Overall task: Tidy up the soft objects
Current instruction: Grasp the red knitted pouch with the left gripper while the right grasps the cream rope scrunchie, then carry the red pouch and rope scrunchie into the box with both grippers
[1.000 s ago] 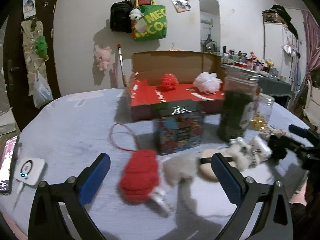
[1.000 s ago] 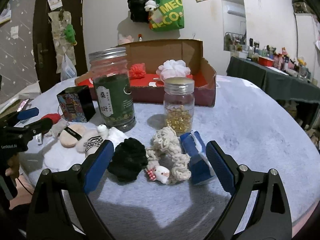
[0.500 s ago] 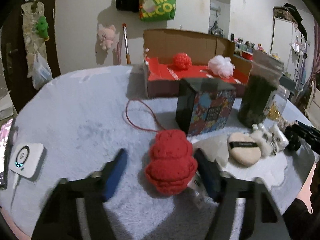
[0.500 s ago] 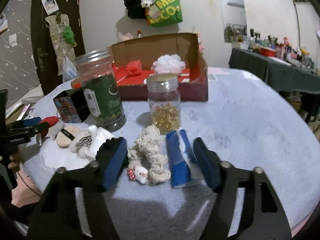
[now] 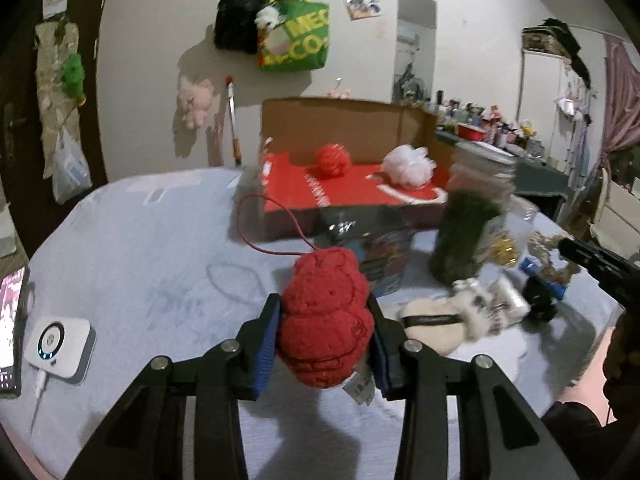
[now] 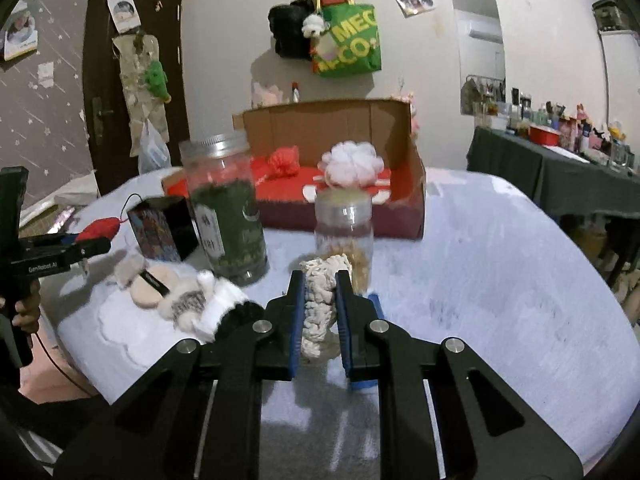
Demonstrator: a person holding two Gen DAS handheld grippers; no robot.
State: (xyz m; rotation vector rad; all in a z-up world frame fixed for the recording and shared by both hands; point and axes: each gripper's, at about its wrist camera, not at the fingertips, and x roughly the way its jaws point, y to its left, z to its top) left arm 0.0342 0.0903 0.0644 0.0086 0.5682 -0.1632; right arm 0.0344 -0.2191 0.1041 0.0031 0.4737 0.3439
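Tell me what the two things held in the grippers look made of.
Red toy in the left gripper: looks like crocheted yarn, matte, with bumpy stitches and a sewn tag. Cream piece in the right gripper: probably knotted cotton rope, matte, twisted strands showing.

A pale off-white plastered wall [image 6: 420, 64] closes the room behind a round table covered in light blue-grey fabric [image 6: 500, 264]. A dark brown wooden door [image 6: 100, 92] stands beyond the table's left edge, beside dark star-patterned wallpaper [image 6: 44, 120]. A green printed tote bag [image 6: 352, 42] hangs high on the wall. Past the table's right edge stands a dark green-clothed side table [image 6: 560, 184], crowded with small bottles. Pink curtains [image 5: 622, 92] hang at the far right.
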